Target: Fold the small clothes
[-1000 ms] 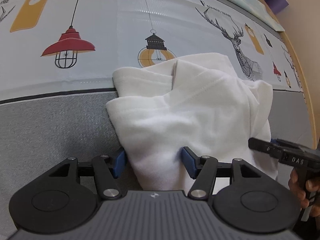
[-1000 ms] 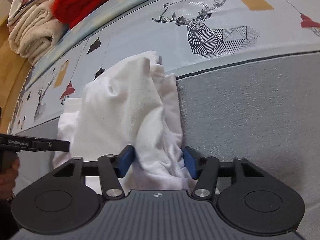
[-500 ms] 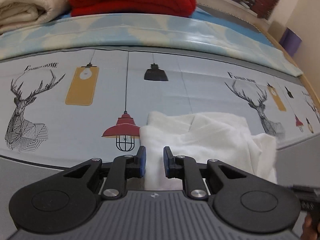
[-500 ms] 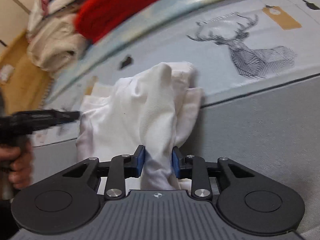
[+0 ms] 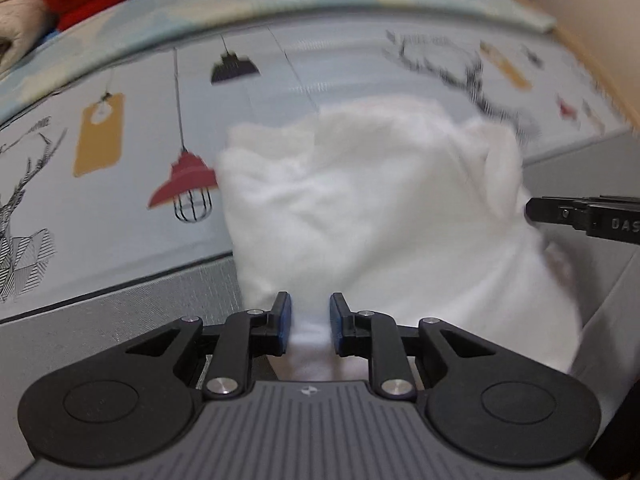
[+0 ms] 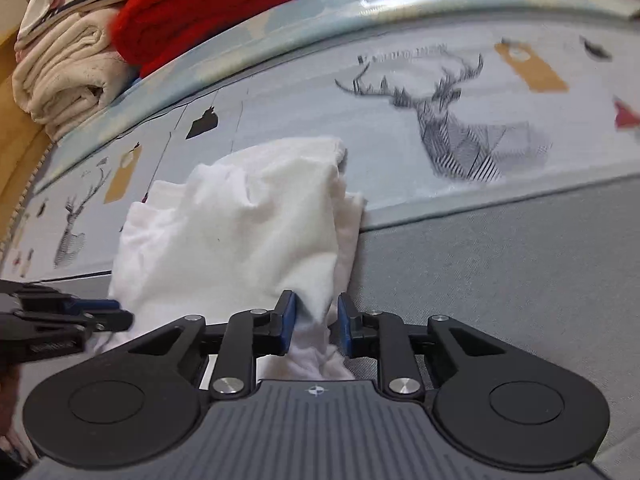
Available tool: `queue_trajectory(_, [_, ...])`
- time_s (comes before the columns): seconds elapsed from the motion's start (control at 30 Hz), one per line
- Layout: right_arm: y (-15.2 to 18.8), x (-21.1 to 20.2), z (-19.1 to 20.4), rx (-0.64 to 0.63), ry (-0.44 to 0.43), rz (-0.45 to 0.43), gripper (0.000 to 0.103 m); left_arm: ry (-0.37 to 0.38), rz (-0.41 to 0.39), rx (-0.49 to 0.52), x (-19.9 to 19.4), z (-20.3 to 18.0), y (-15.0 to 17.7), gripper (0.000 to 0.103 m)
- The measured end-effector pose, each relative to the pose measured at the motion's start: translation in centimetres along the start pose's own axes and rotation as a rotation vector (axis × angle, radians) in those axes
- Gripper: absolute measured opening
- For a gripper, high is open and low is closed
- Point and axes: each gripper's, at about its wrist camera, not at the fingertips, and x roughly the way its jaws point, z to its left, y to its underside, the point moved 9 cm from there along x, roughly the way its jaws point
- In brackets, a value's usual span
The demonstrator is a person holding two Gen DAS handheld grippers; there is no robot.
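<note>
White cotton fills the near ground of both wrist views: a small crumpled white garment point(image 5: 372, 216) lies bunched on the grey woven fabric surface point(image 6: 500, 280), and its nearest folds run back between the blue-padded fingers of each tool. The left gripper point(image 5: 309, 322) is closed onto a narrow pinch of the cloth at the garment's near edge, its pads pressing the fabric from both sides. The right gripper point(image 6: 316, 322) likewise clamps a gathered fold at the garment's right-hand near corner, with loose cloth hanging below the pads. Each tool shows at the edge of the other's view, close beside the garment.

Farther out, the garment heaps up and crosses the dark seam where the grey surface meets a pale blue printed sheet point(image 6: 304, 116) patterned with line-drawn deer, red and black lamps and mustard tags; its far folds rest on that print. The left view is blurred.

Beyond the sheet's raised border sit a folded red knitted blanket point(image 6: 208, 12) and, beside it, a rolled cream towel point(image 6: 64, 76).
</note>
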Motion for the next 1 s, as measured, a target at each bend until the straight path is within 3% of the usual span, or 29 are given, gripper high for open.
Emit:
queue_trajectory(0.17, [-3.0, -1.8, 1.2, -0.108, 0.072, -0.158, 0.029, 0.075, -0.018, 0.083, -1.7, -2.1, 0.0, 0.023])
queue_trajectory(0.3, [-4.1, 1.5, 1.4, -0.157, 0.106, -0.113, 0.028, 0.138, 0.073, 0.202, -0.3, -4.5, 2.4, 0.028])
queue_trajectory(0.37, [-4.1, 3.4, 0.4, -0.172, 0.201, -0.065, 0.002, 0.112, 0.089, 0.265, 0.7, -5.0, 3.3, 0.028])
queue_trajectory(0.43, [-3.3, 5.4, -1.1, -0.201, 0.310, 0.000, 0.000, 0.101, 0.088, 0.278, 1.0, -5.3, 3.3, 0.029])
queue_trajectory(0.47, [-2.7, 6.1, -1.8, -0.187, 0.322, 0.027, 0.000, 0.102, 0.088, 0.271, 0.9, -5.3, 3.2, 0.030])
queue_trajectory(0.57, [-3.6, 4.5, -3.3, -0.057, 0.278, -0.029, 0.001, 0.120, 0.069, 0.229, 0.3, -5.0, 2.5, 0.033])
queue_trajectory(0.7, [-5.9, 0.1, -2.1, -0.049, 0.192, -0.165, 0.007, 0.134, 0.016, 0.148, -0.9, -3.5, 0.9, 0.034])
queue_trajectory(0.8, [-5.6, -3.0, 0.1, -0.090, 0.088, -0.206, 0.042, 0.149, 0.010, 0.085, -1.4, -2.4, 0.4, 0.034])
queue_trajectory(0.83, [-5.0, -4.0, 1.2, -0.122, 0.054, -0.219, 0.044, 0.153, 0.007, 0.084, -1.6, -2.4, 0.4, 0.034])
queue_trajectory(0.9, [-3.5, -5.2, 3.1, -0.191, -0.013, -0.213, 0.045, 0.150, 0.009, 0.100, -2.2, -2.6, 0.8, 0.034])
queue_trajectory(1.0, [0.5, -4.2, 5.6, -0.324, -0.094, -0.113, 0.043, 0.147, 0.038, 0.136, -2.1, -3.1, 2.1, 0.034])
